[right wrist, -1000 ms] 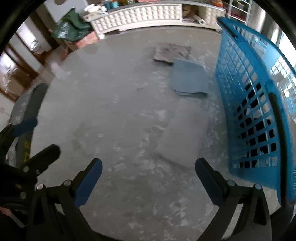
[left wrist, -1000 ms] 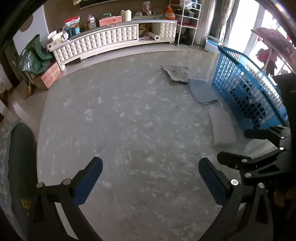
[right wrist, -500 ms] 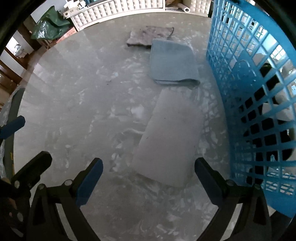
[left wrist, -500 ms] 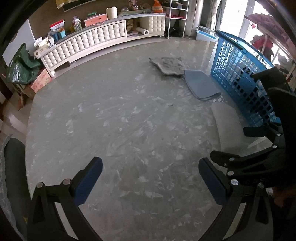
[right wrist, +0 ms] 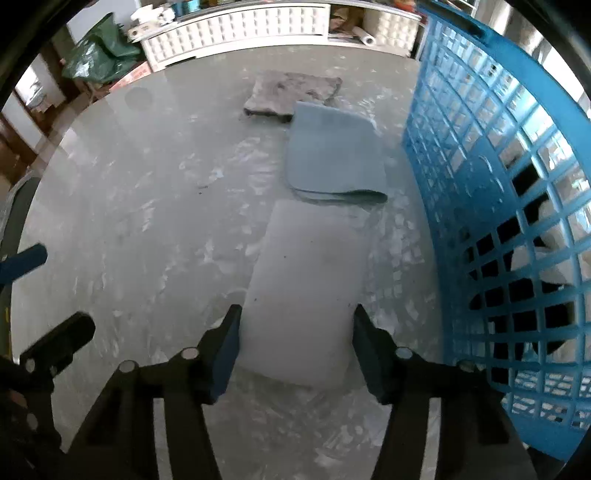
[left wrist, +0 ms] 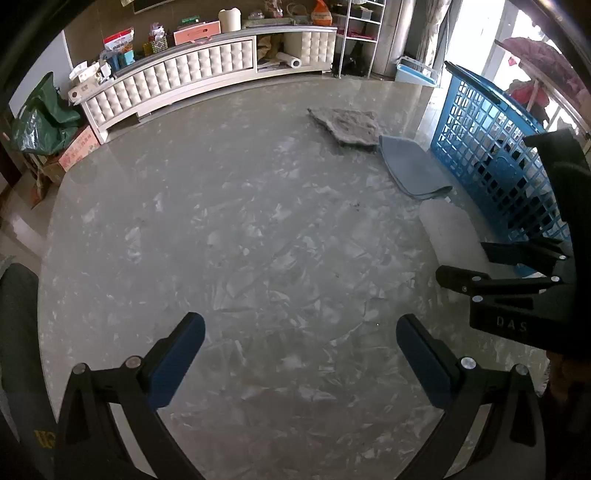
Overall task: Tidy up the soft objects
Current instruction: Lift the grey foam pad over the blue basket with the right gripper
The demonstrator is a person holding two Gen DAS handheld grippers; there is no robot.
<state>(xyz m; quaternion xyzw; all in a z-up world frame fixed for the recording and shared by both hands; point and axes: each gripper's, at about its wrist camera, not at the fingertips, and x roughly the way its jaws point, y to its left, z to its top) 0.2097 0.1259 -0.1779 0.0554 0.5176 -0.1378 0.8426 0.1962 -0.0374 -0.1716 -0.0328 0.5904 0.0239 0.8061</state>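
Three soft things lie in a row on the marble floor beside a blue laundry basket (right wrist: 480, 184) (left wrist: 491, 147). Farthest is a dark grey rag (right wrist: 291, 92) (left wrist: 347, 125), then a folded blue-grey cloth (right wrist: 332, 155) (left wrist: 410, 166). Nearest is a folded pale grey cloth (right wrist: 306, 280) (left wrist: 450, 236). My right gripper (right wrist: 295, 339) (left wrist: 517, 280) points down over that cloth's near end. Its jaws are closing, with the cloth lying flat between the blue pads. My left gripper (left wrist: 299, 354) hangs open over bare floor to the left, with nothing between its fingers.
Black and white items show through the basket's lattice. A long white tufted cabinet (left wrist: 184, 81) lines the far wall, with a green bag (left wrist: 40, 118) and a cardboard box (left wrist: 77, 151) at its left end. A white shelf rack (left wrist: 362, 33) stands at the back right.
Both grippers have sunk toward the floor. The right one came over the pale grey cloth, and its jaws have narrowed from wide apart to the cloth's two sides.
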